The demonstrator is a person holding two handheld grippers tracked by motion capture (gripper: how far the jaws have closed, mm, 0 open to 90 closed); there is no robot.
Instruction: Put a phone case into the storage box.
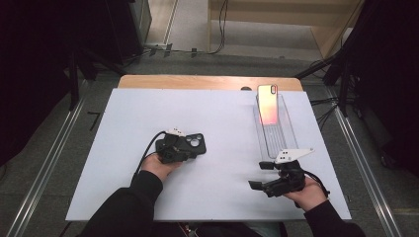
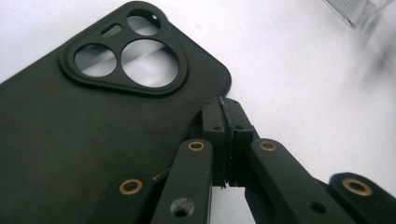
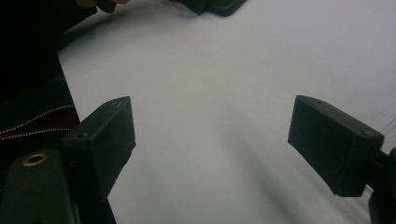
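Both forearms wear long black sleeves; the right gripper view shows a fine pale zigzag line on dark fabric, possibly stitching or a zip. The left gripper (image 2: 225, 140) is black, with flat linkage bars pinned by brass-coloured rivets, small screw holes in the jaw blocks, and a black cable trailing from its body. The right gripper (image 1: 261, 175) is black with blocky rectangular jaw tips, a black cable, and a pale grey three-cornered plate on top.

one black phone case (image 1: 193, 143), one phone (image 1: 267, 103), one clear tray (image 1: 276, 134)
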